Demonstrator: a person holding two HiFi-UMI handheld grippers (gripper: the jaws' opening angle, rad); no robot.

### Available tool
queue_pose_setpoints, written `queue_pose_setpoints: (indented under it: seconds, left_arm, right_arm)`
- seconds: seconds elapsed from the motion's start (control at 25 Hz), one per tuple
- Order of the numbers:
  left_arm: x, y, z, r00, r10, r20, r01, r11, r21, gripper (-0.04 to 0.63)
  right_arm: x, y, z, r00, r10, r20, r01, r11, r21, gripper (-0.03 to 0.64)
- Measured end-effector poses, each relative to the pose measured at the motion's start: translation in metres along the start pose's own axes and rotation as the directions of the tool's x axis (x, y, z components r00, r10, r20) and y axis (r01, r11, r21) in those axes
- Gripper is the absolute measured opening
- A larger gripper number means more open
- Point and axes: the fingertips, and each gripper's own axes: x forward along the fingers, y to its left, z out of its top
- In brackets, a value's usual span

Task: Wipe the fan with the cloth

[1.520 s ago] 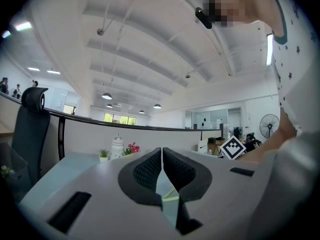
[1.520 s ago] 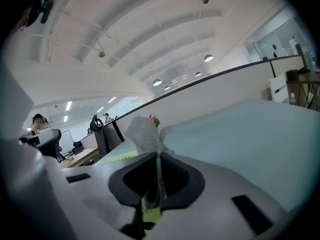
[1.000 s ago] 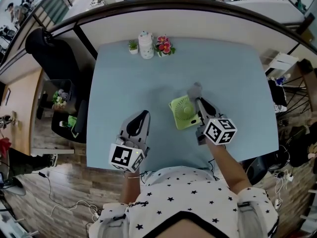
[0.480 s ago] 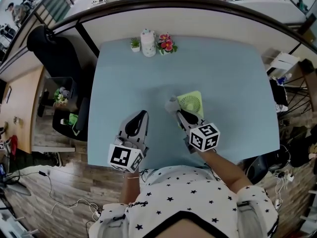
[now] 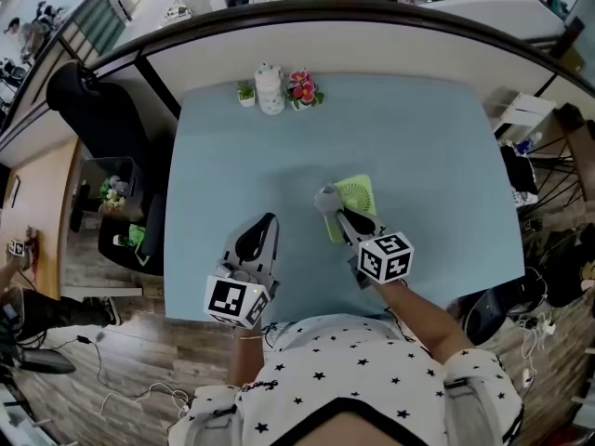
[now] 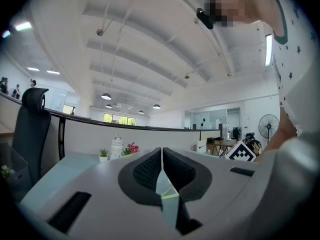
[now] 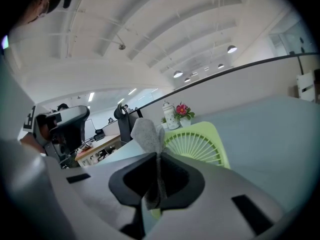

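Observation:
A small lime-green fan (image 5: 356,197) lies flat on the pale blue table (image 5: 418,137), its round grille (image 7: 193,145) facing up. My right gripper (image 5: 342,216) is shut on a grey cloth (image 5: 326,198), and the cloth (image 7: 148,135) sticks up out of the jaws at the fan's left edge. My left gripper (image 5: 258,235) rests near the table's front edge, left of the fan and apart from it, with its jaws shut on nothing (image 6: 161,164).
A white jar (image 5: 270,89), a small green plant (image 5: 245,92) and a pot of pink flowers (image 5: 302,88) stand at the table's far edge. A black office chair (image 5: 98,110) is left of the table, and wood floor borders the near edge.
My right gripper has carried the cloth leftward across the fan to its left edge. The fan has shifted up the table and turned. The left gripper has stayed put.

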Motion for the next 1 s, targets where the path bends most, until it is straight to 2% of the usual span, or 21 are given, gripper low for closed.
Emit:
queue_pose_setpoints:
  seconds: [0.36,0.72,1.0]
  left_arm:
    - [0.003,-0.004,0.002,1.0,-0.015,0.004,0.015,1.0,0.005,0.034]
    - [0.004,-0.006,0.0,1.0,-0.022,-0.004,0.022,1.0,0.005,0.034]
    - [0.005,-0.006,-0.001,1.0,-0.028,-0.009,0.028,1.0,0.005,0.034]
  right_arm:
    - [-0.02,-0.045,0.016,0.992,-0.112,0.049,0.111,0.994,0.017,0.023]
    - [-0.04,-0.095,0.019,0.964,-0.254,0.081,0.249,0.966,0.069,0.023]
    - [-0.042,-0.104,0.006,0.957,-0.283,0.06,0.277,0.957,0.085,0.023]
